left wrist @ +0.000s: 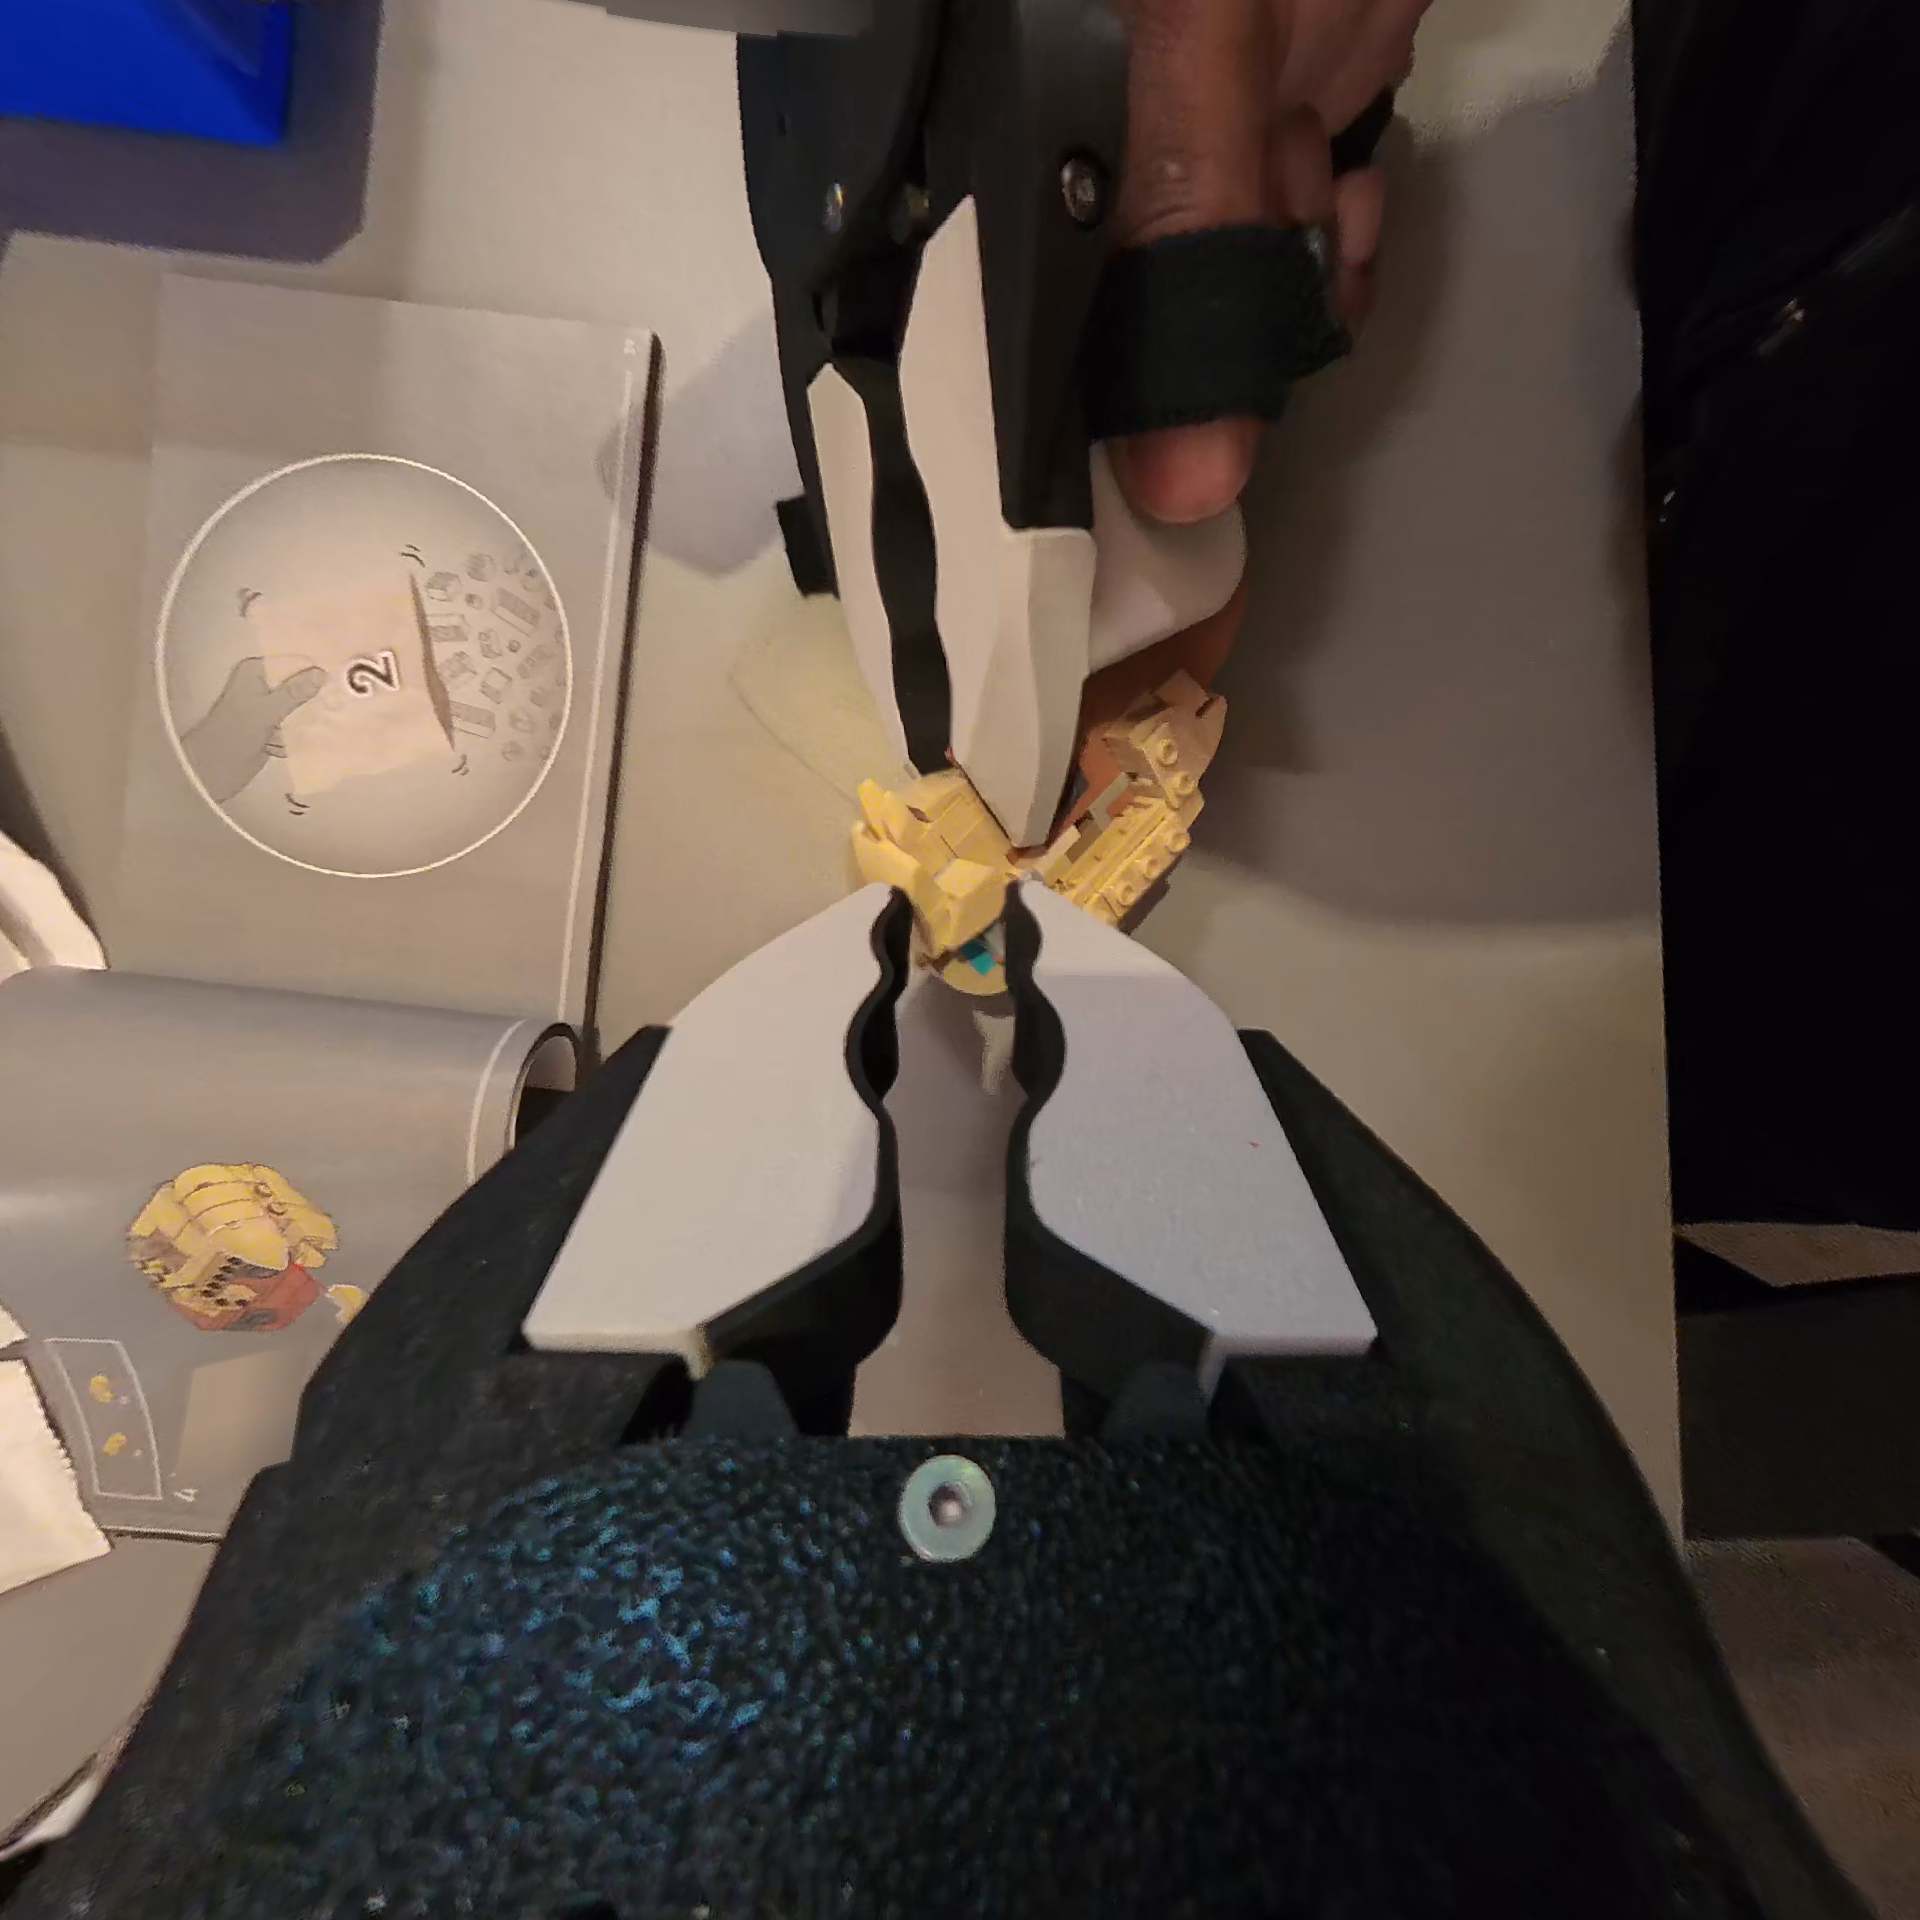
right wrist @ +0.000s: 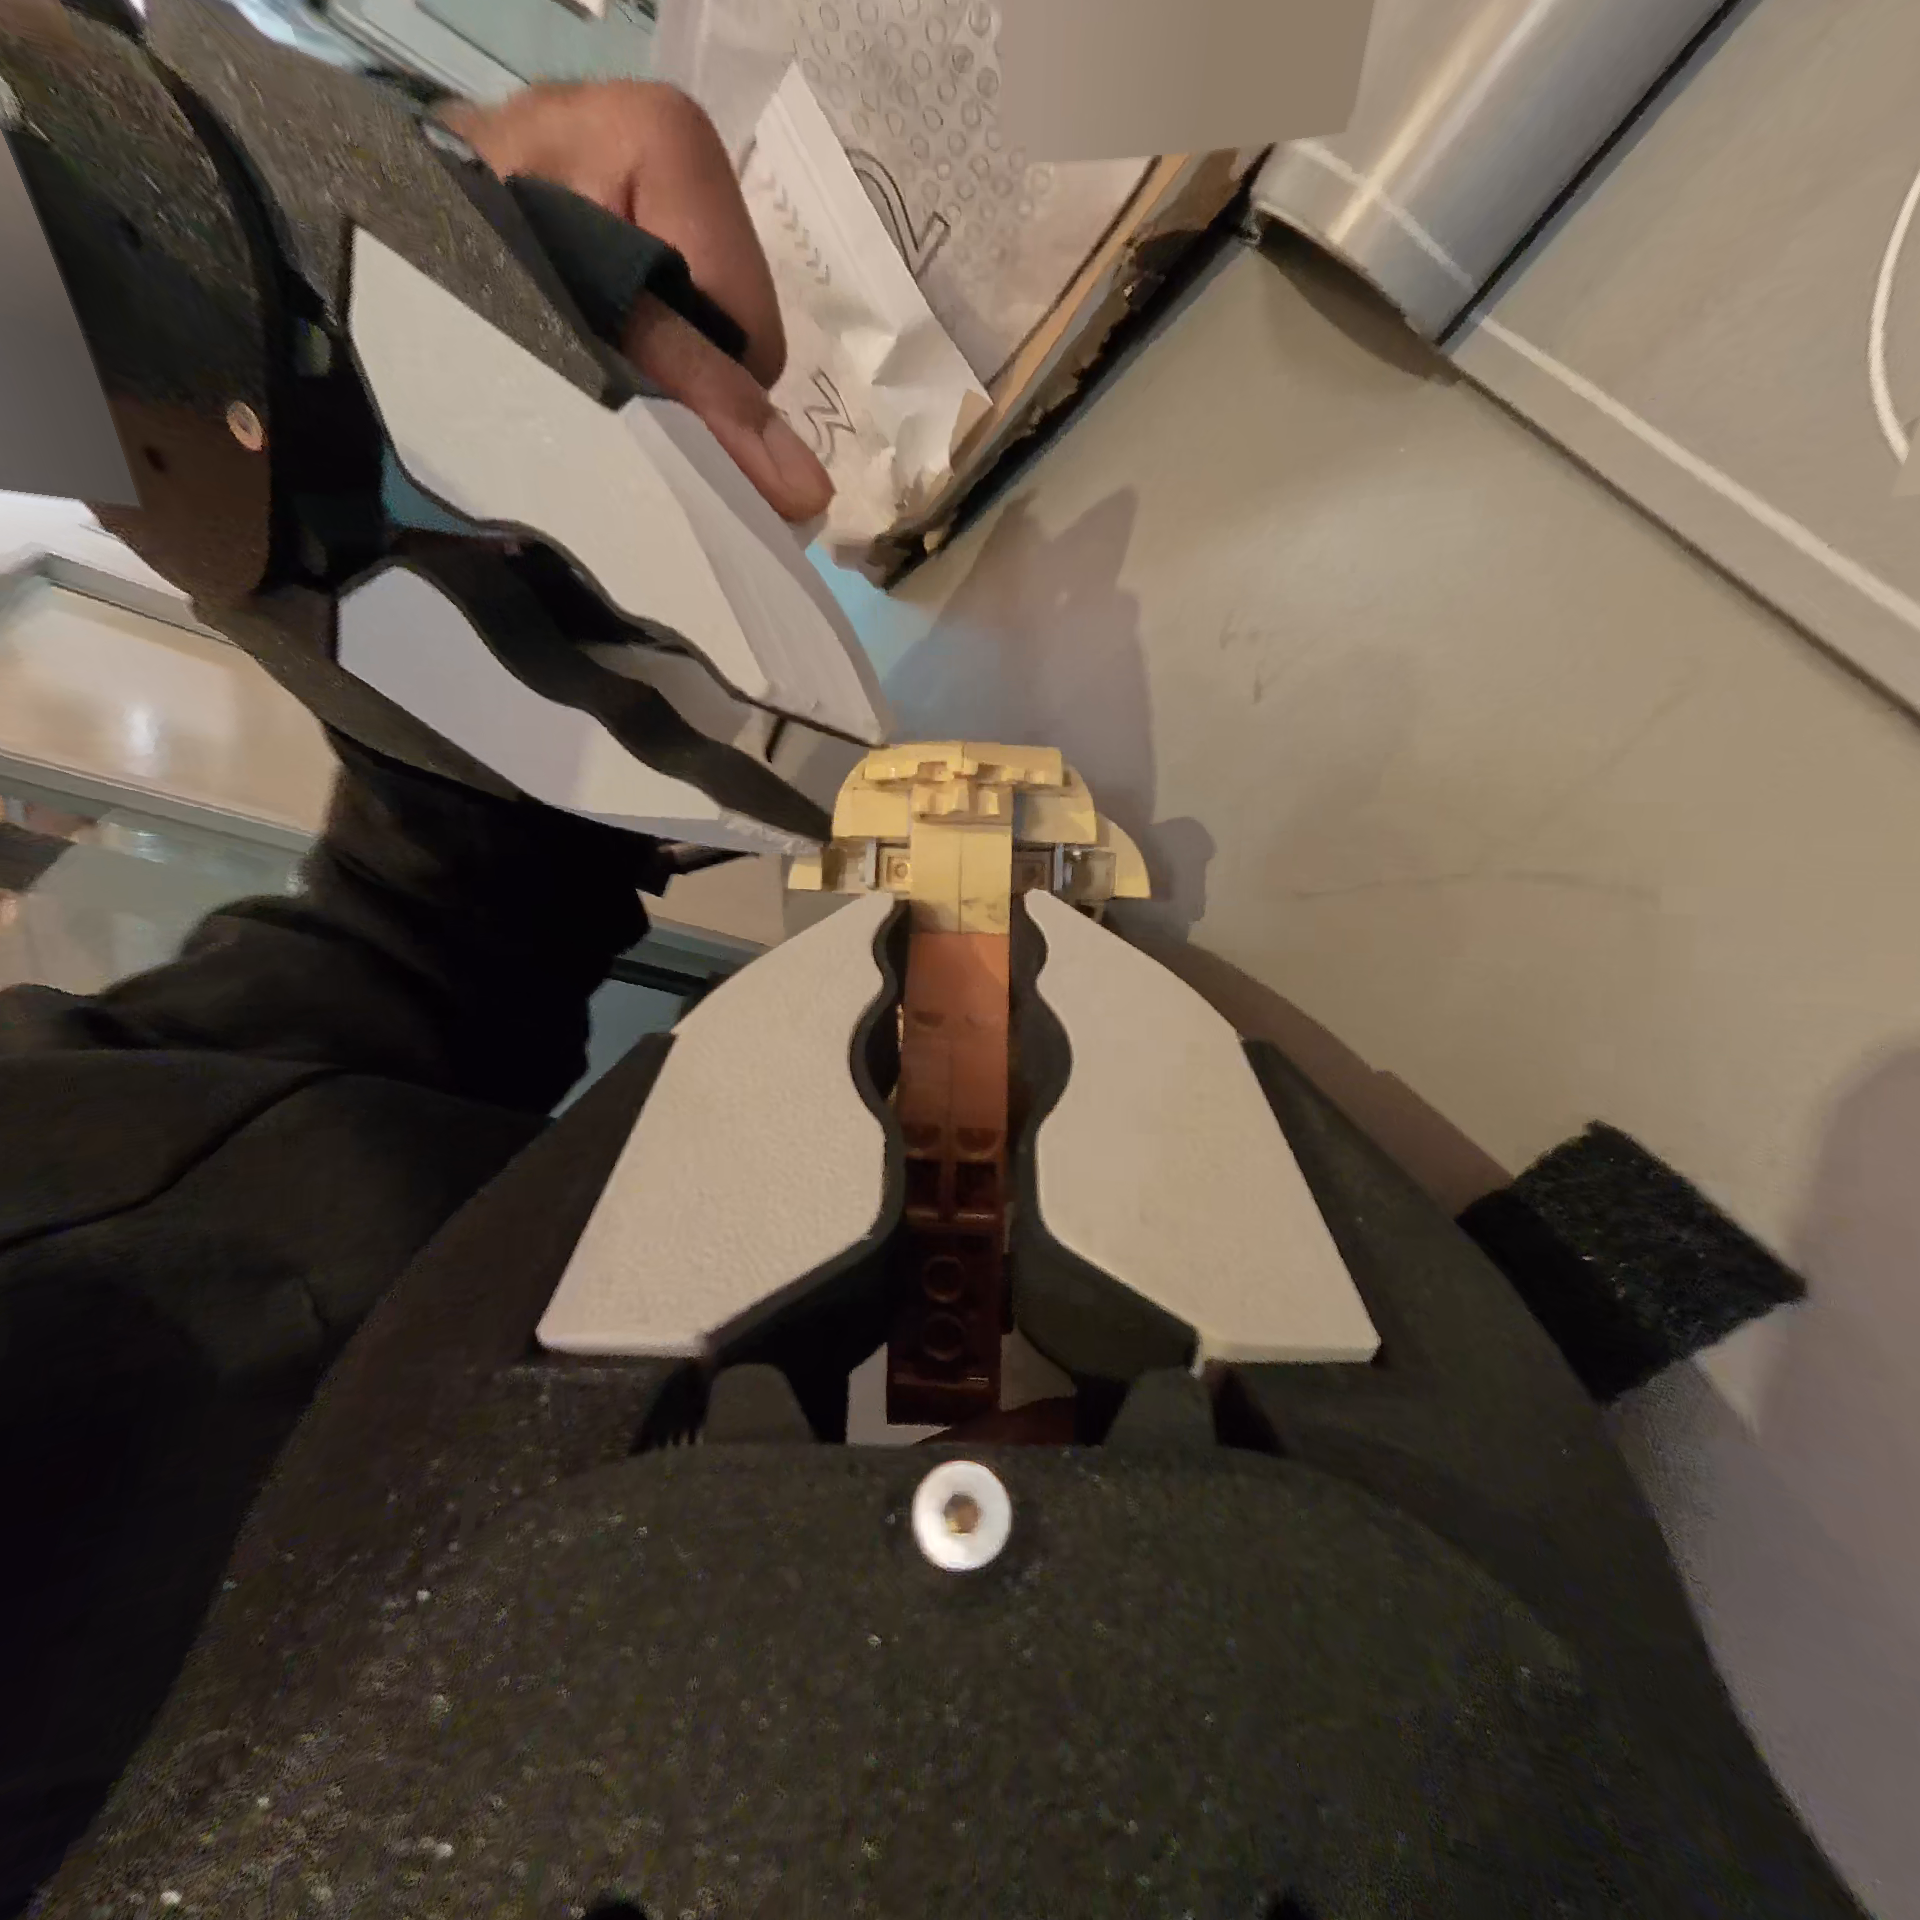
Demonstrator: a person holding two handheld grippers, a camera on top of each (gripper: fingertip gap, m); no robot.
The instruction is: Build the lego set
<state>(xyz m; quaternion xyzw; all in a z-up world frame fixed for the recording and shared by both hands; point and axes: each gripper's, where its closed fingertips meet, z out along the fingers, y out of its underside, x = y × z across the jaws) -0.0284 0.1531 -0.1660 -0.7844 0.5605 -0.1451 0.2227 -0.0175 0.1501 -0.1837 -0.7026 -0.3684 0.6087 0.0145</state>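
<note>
Both claws grip 1 small brick model (left wrist: 966, 873) of tan and brown pieces, held between them above the grey bench (left wrist: 1351, 1039). The left claw (left wrist: 961, 914) is narrow, its 2 fingertips pinching the tan end of the model from either side. The right claw (right wrist: 961, 925) is narrow too, its pads pressed on the brown column of the model (right wrist: 956, 1039), whose tan cap sticks out past the tips. An open instruction booklet (left wrist: 395, 644) lies on the bench to the left, and crumpled white paper bags (right wrist: 883, 343) lie farther off. A hand (left wrist: 1226, 208) holds the right claw.
</note>
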